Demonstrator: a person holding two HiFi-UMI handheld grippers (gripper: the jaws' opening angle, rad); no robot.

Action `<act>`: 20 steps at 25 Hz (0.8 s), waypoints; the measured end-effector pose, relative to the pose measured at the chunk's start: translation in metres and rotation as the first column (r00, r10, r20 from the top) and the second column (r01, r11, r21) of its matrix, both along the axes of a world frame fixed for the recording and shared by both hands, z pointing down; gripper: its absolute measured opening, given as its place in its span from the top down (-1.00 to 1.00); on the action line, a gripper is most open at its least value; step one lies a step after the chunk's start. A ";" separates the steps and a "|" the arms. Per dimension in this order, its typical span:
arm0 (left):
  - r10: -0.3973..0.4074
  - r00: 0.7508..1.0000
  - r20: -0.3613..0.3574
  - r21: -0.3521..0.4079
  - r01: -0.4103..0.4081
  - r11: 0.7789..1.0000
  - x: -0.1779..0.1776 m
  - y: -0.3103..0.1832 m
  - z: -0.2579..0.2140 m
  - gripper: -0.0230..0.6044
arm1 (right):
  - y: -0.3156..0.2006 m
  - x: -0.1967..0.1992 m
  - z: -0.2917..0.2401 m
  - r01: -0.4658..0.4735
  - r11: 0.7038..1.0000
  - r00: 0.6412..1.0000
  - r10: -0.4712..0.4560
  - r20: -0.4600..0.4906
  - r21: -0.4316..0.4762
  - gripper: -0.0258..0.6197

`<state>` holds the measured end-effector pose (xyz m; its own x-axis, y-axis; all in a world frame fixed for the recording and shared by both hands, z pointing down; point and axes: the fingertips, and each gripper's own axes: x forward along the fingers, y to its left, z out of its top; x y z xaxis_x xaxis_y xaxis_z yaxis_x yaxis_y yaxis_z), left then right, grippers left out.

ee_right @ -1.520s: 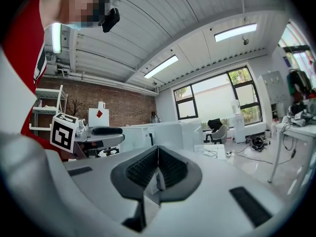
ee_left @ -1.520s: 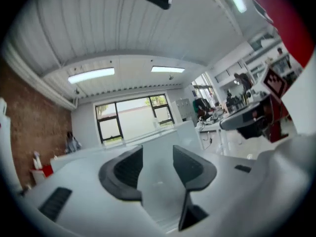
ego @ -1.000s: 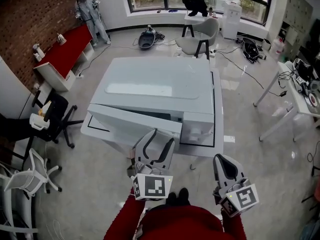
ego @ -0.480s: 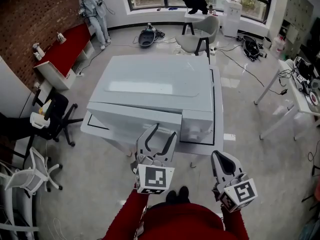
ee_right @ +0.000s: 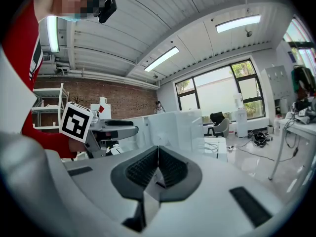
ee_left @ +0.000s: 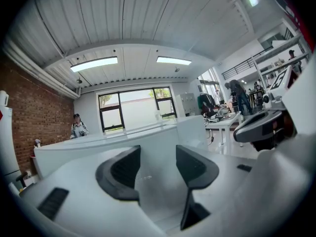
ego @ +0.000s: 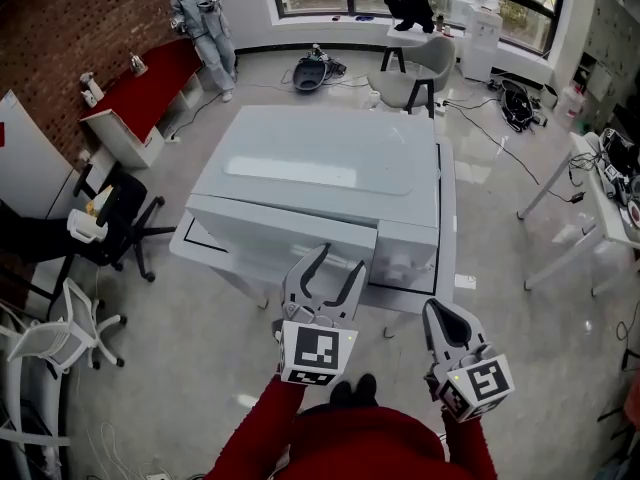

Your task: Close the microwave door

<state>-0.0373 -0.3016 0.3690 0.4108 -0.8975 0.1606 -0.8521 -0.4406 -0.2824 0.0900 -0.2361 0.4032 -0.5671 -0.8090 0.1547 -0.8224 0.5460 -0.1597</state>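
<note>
A white microwave (ego: 320, 168) sits on a low white table (ego: 447, 228) in the head view. Its door (ego: 280, 233) lies close along the front, and I cannot tell whether it is latched. My left gripper (ego: 340, 260) is open with its tips right at the door's lower right edge. In the left gripper view the left gripper (ee_left: 158, 164) has only the white microwave (ee_left: 148, 137) ahead between its jaws. My right gripper (ego: 437, 313) hangs shut and empty, short of the table's front right. The right gripper (ee_right: 157, 164) has its pads pressed together in its own view.
A person (ego: 205, 13) stands at the far back left beside a red counter (ego: 140, 93). A black office chair (ego: 110, 218) and a white chair (ego: 60, 338) stand at the left. A grey chair (ego: 420, 68) is behind the table, and desks (ego: 600, 188) with cables are at the right.
The door, ajar at its left end a second ago, has swung in against the microwave's front. My left gripper has moved forward with it. The right gripper has barely moved.
</note>
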 end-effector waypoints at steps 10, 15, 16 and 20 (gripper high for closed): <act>0.008 0.999 -0.042 -0.007 -0.008 1.000 -0.002 -0.005 -0.006 0.20 | 0.001 -0.010 0.000 0.029 1.000 1.000 -0.029 -0.009 -0.008 0.88; 0.005 0.999 -0.048 -0.010 -0.005 1.000 -0.002 -0.006 -0.008 0.20 | 0.003 -0.015 0.000 0.043 0.999 0.999 -0.043 -0.013 -0.012 0.88; 0.003 0.999 -0.048 -0.009 -0.004 1.000 -0.003 -0.006 -0.008 0.20 | 0.003 -0.015 0.000 0.045 0.999 0.999 -0.045 -0.014 -0.012 0.88; 0.000 0.999 -0.039 -0.004 0.000 1.000 -0.003 -0.007 -0.006 0.20 | 0.005 -0.016 0.001 0.044 0.999 0.999 -0.044 -0.015 -0.017 0.88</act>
<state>-0.0398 -0.3088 0.3630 0.4167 -0.8969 0.1482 -0.8626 -0.4415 -0.2468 0.0744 -0.2314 0.4046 -0.5999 -0.7803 0.1768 -0.7998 0.5794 -0.1567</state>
